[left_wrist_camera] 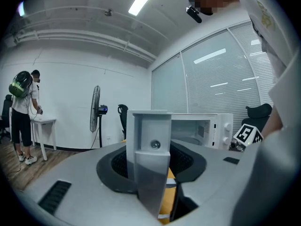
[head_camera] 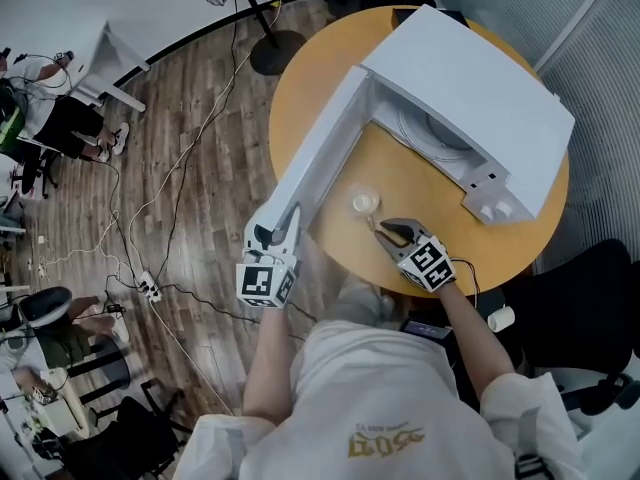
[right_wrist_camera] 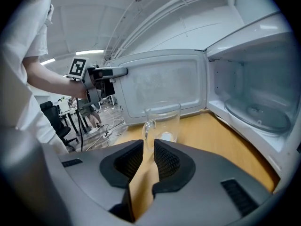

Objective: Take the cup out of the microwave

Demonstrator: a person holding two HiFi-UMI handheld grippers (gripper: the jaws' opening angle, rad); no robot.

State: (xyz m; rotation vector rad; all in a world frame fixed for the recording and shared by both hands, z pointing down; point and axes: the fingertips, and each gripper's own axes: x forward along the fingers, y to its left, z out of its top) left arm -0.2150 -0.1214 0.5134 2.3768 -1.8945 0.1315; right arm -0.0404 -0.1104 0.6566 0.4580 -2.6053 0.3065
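Note:
A clear glass cup (head_camera: 365, 203) with a handle stands upright on the round wooden table (head_camera: 430, 193), in front of the open white microwave (head_camera: 480, 98). In the right gripper view the cup (right_wrist_camera: 163, 121) stands just beyond the fingertips, its handle facing the gap. My right gripper (head_camera: 388, 231) is open by a narrow gap and its pads press on nothing. The microwave door (head_camera: 320, 153) is swung wide to the left. My left gripper (head_camera: 285, 218) is shut on the door's outer edge (left_wrist_camera: 150, 140). The glass turntable (right_wrist_camera: 258, 114) inside is bare.
The table's near rim lies just below both grippers. Cables and a power strip (head_camera: 150, 288) trail over the wooden floor at left, near seated people and chairs. A black office chair (head_camera: 590, 308) stands at right. A standing fan (left_wrist_camera: 95, 109) and a person (left_wrist_camera: 21, 112) are further off.

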